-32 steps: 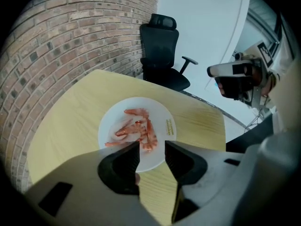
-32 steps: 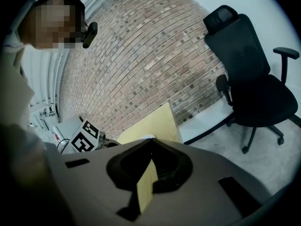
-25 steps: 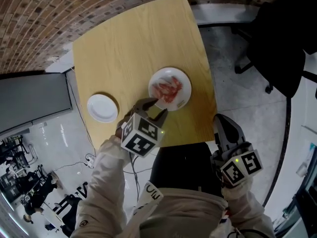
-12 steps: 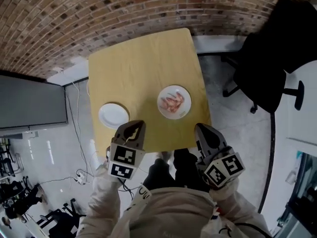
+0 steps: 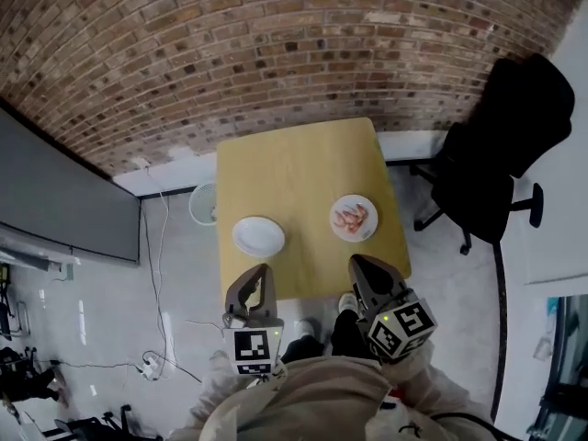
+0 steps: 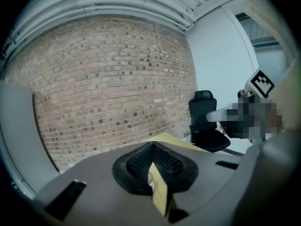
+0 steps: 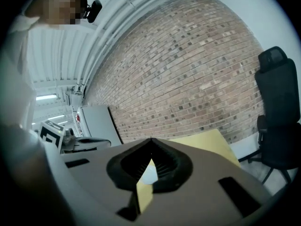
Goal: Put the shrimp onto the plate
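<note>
Pink shrimp (image 5: 352, 217) lie on a white plate (image 5: 371, 229) at the right of the yellow table (image 5: 303, 168). An empty white plate (image 5: 258, 236) sits to its left. Both grippers are held close to the body, short of the table's near edge. My left gripper (image 5: 258, 274) is shut with nothing in it; its tips meet in the left gripper view (image 6: 153, 145). My right gripper (image 5: 359, 265) also has its tips together and holds nothing (image 7: 151, 140).
A black office chair (image 5: 501, 150) stands right of the table. A brick wall (image 5: 276, 53) runs behind it. At the left is a grey panel (image 5: 64, 200). A round pale bin (image 5: 203, 203) and cables lie on the floor by the table's left side.
The left gripper left the shrimp plate's edge, drew back toward the body and went from open to shut. The view has pulled far back from the table. The right gripper rose slightly.
</note>
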`<state>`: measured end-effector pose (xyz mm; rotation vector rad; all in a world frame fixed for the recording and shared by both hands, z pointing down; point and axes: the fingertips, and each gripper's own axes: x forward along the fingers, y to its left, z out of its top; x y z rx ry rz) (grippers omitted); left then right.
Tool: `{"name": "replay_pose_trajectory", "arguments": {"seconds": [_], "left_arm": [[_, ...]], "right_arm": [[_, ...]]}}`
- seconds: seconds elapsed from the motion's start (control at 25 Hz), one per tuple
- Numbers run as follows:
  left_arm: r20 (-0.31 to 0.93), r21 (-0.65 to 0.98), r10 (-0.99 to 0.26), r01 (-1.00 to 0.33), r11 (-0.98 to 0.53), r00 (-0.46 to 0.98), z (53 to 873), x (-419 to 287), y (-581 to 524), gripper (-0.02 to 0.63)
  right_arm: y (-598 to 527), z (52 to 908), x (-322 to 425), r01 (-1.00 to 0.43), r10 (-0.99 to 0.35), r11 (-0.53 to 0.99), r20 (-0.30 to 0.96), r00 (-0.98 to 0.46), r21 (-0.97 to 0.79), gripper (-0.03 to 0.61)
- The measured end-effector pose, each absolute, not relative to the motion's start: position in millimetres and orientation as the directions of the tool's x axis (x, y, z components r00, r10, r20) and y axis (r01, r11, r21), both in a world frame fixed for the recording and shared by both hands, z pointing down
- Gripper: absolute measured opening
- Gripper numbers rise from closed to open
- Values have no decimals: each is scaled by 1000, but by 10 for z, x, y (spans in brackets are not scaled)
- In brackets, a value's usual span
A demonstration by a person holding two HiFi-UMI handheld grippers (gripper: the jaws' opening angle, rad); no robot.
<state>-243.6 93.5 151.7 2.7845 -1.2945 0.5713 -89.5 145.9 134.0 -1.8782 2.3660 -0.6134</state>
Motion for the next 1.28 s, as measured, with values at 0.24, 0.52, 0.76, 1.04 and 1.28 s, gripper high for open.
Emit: {"name": "replay_pose_trajectory", "arguments": {"seconds": [0.24, 0.52, 0.76, 1.04, 1.28], "left_arm": [[179, -104, -756, -752, -650, 629, 903, -2902, 1263, 11], [45, -123, -784, -775, -619, 619, 400, -3279, 1527, 11], [39, -126, -772, -763, -634, 634, 265, -3222, 1706, 11], [38, -125, -776, -767, -629, 630, 220, -3092, 1779, 11], [59, -100, -772, -766, -636, 633, 271, -2993, 1793, 11]], "right_arm": [[1678, 805, -1472, -949, -973, 173, 104, -206, -264, 24], [1981, 457, -1954, -957, -977, 186, 61, -204, -221, 23], [2090, 230, -1956, -964, -979, 189, 41, -200, -185, 23], [2126, 198, -1926, -961, -973, 216, 42, -226, -172, 23], [2158, 193, -1851, -961, -971, 222, 46, -233, -166, 23]]}}
